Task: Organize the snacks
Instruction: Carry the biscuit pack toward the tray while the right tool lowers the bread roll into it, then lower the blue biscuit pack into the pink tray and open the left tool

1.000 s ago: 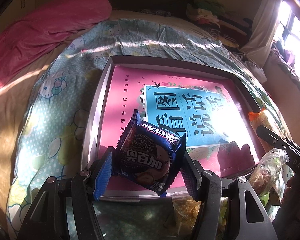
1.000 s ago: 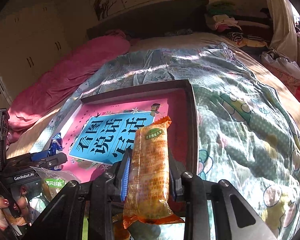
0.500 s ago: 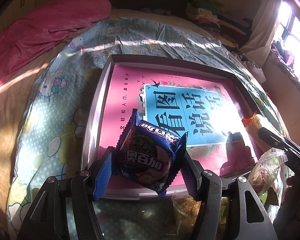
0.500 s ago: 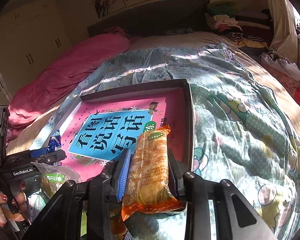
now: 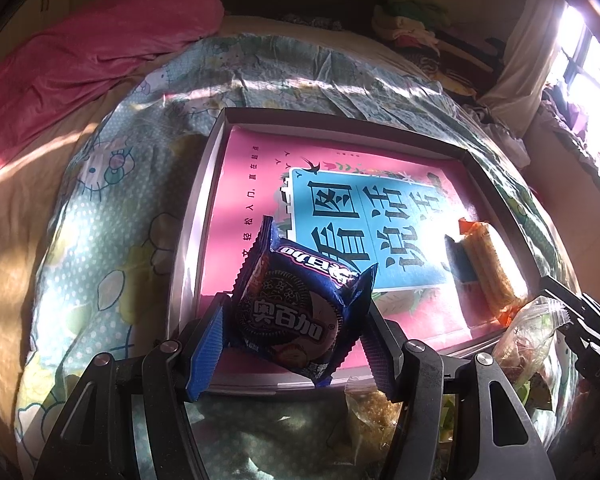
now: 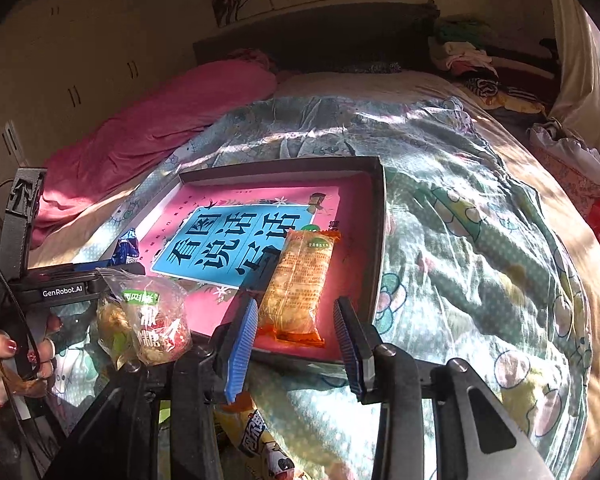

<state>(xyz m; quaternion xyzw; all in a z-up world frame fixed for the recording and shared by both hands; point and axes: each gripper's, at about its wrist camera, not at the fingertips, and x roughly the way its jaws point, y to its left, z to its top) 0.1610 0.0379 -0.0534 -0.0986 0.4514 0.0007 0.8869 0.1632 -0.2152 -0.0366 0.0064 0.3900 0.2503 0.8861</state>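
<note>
A shallow dark box (image 5: 216,148) with a pink and blue printed bottom lies on the bed. My left gripper (image 5: 292,340) is shut on a dark blue cookie packet (image 5: 296,312) and holds it over the box's near left corner. My right gripper (image 6: 300,344) is open, its jaws standing apart. An orange snack packet (image 6: 296,284) lies in the box by the right wall (image 6: 380,240), just beyond the open jaws; it also shows in the left wrist view (image 5: 488,268). The blue packet (image 6: 126,248) and left gripper appear at the left of the right wrist view.
Several loose snack bags lie on the bedspread in front of the box: a clear bag (image 6: 148,320) (image 5: 528,336), a yellow packet (image 6: 260,440), a clear packet (image 5: 372,408). A pink quilt (image 5: 80,60) lies at the back left. Clothes pile (image 6: 472,60) at the back right.
My right gripper has opened and let go of the orange packet, which now lies in the box. The left gripper has held still with the blue packet.
</note>
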